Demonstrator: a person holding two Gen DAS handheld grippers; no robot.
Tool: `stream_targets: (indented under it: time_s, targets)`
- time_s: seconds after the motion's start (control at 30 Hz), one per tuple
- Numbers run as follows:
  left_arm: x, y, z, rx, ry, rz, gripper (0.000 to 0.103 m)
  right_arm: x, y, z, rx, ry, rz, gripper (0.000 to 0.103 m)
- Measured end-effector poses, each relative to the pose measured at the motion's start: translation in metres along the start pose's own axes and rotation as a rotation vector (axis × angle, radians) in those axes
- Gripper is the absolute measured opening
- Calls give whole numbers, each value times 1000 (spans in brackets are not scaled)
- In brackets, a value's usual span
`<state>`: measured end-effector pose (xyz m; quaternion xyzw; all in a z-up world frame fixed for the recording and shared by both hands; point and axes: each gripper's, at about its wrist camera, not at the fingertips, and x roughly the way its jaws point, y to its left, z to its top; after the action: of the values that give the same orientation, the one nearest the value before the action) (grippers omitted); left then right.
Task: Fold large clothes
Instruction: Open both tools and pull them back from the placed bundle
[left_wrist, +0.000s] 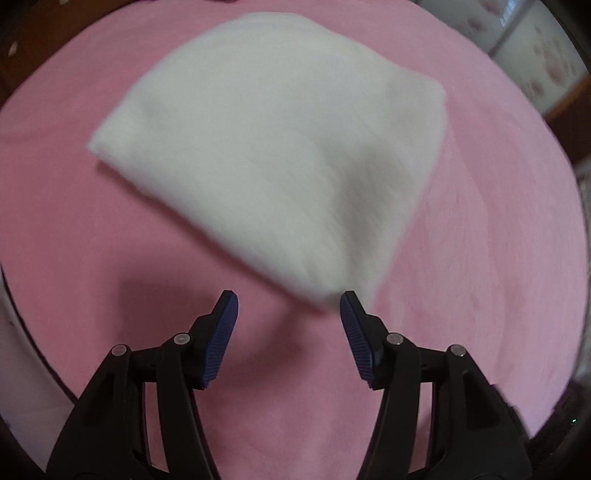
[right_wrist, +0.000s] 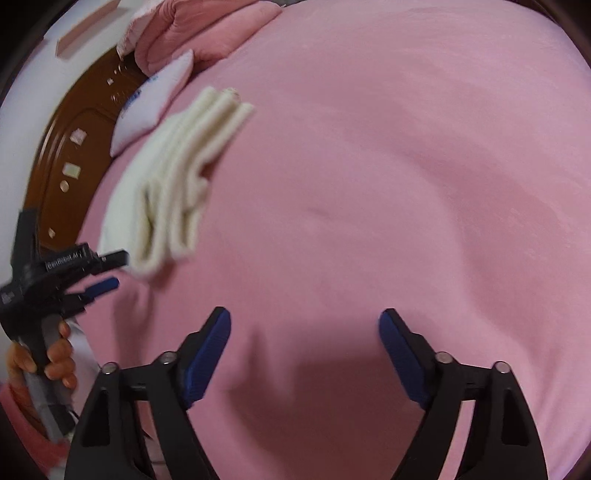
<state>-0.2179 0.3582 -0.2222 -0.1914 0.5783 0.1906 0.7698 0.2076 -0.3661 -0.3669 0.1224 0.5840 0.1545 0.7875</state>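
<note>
Reading step: fold looks finished or nearly so; white garment (left_wrist: 273, 155) lies as a compact multi-layer bundle on the pink bedspread (left_wrist: 92, 221), upper centre of the left wrist view.
Garment, right wrist view: same bundle (right_wrist: 173, 184) at left of frame, stacked fold edges showing, near the brown headboard (right_wrist: 74, 122) and a small white pillow (right_wrist: 151, 103).
Left gripper (left_wrist: 289, 308): jaws parted about halfway, nothing between them; the right-hand fingertip (left_wrist: 349, 308) sits at the bundle's nearest corner, contact not resolvable through blur.
Left gripper, seen from the right wrist (right_wrist: 110, 269): lower left of frame, held by a hand (right_wrist: 55, 358), tips just beside the bundle's lower end.
Right gripper (right_wrist: 304, 328): jaws wide, empty, over bare bedspread, well apart from the garment.
Next move (judgement): either leave the bundle as is, or pinch the near corner to square or shift it; that needs all layers caught together, else the stack splays.
Containers: none visible; no basket, drawer or box in either view.
Other: pink quilt (right_wrist: 207, 26) bunched at upper left.
</note>
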Motion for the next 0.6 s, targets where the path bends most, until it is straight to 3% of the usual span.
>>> stream_targets:
  time_s: [0.07,0.1,0.13,0.37,0.5,0.6]
  targets:
    - [-2,-27,-24,64,9,22,65,-36,-38,-27,-26,-12,-26,87]
    - [-1,-40,-37,86,29,22,73,-44,-50,-36,-30,-12,-45,93]
    - [0,-51,-48,99,46,25,74,-50,-62,-43,-26,-9,-60,96]
    - [-18,-158,-151,264,128,26,74,-117,-183,-101,119,12,-169,102]
    - [-48,-231,-199,446,159,-19,74,-161,-249,-136,208,76,-326,102]
    - [-87,-277,-232,547,145,-51,74,-201,-284,-156,262,127,-346,102]
